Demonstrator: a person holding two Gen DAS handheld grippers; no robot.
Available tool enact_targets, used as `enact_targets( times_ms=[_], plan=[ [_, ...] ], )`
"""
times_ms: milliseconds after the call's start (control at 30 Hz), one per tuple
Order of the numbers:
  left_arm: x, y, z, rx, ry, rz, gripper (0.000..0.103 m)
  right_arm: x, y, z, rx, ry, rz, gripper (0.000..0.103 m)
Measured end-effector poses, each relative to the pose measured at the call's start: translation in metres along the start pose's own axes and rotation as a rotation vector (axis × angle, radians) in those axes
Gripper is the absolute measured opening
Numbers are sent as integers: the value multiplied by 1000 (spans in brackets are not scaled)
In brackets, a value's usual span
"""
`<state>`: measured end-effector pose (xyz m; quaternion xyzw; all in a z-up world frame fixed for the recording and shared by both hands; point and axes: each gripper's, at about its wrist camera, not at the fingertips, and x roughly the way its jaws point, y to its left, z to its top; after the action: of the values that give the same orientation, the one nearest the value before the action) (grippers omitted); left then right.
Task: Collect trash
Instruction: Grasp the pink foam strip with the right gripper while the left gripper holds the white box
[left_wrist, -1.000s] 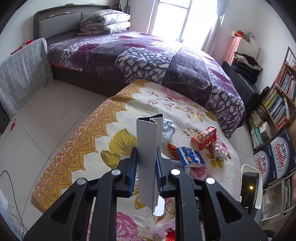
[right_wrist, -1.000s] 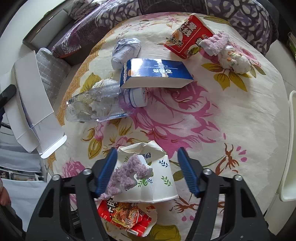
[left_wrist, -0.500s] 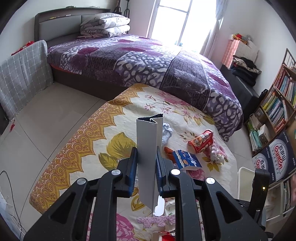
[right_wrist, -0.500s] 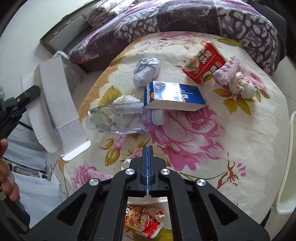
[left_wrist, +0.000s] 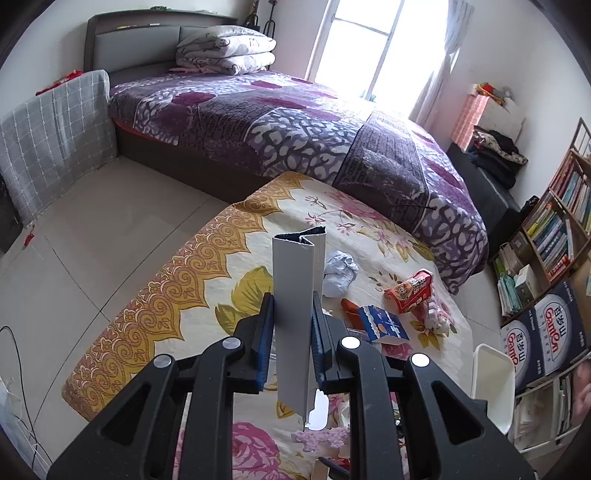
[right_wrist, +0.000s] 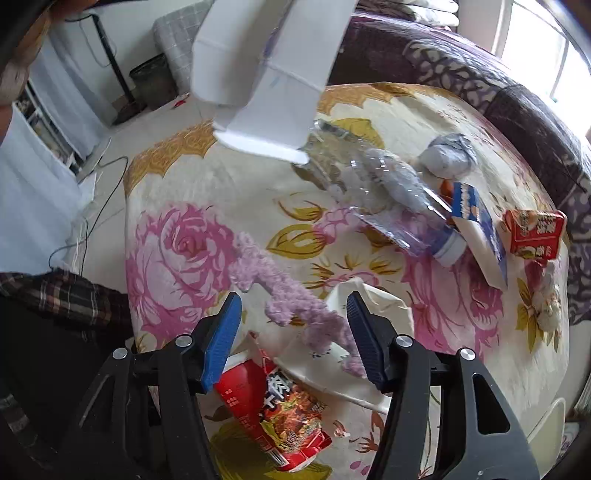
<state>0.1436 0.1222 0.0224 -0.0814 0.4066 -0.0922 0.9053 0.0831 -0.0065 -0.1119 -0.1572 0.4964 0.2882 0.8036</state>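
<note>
A flattened white cardboard carton (left_wrist: 297, 310) is pinched upright by the left gripper (left_wrist: 293, 343). The right gripper (right_wrist: 293, 332) is spread over a fuzzy lilac strip (right_wrist: 291, 295) on the floral tablecloth (right_wrist: 184, 184); the crumpled paper cup (right_wrist: 369, 306) beneath might be snagged.

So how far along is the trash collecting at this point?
Early. In hand: the left claw is shut on a flattened white carton, held up above the table. The right claw is open over a purple fuzzy strip and paper cup. Left on the cloth: a plastic bottle, blue box, red carton, crumpled wad and red wrapper. Nothing visibly binned.
</note>
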Motion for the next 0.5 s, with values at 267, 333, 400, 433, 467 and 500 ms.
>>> enact_targets(
  times_ms=[267,333,400,433,467,500],
  plan=[
    [1,4,-1,-6,6,3,19,22,-8,2,51,39,-82,31],
    [2,1,-1,0,8,2,19,19,-20,3,124,23,-59,22],
    [4,0,-2,4,10,3,19,12,-32,3,198,-8,-54,10],
    [5,-2,-2,6,10,5,19,8,-38,3,231,-25,-63,10],
    [6,-3,-3,6,10,7,19,5,-43,3,261,-40,-66,10],
    [8,-4,-3,4,11,8,19,0,-49,3,296,-60,-69,10]
  ],
)
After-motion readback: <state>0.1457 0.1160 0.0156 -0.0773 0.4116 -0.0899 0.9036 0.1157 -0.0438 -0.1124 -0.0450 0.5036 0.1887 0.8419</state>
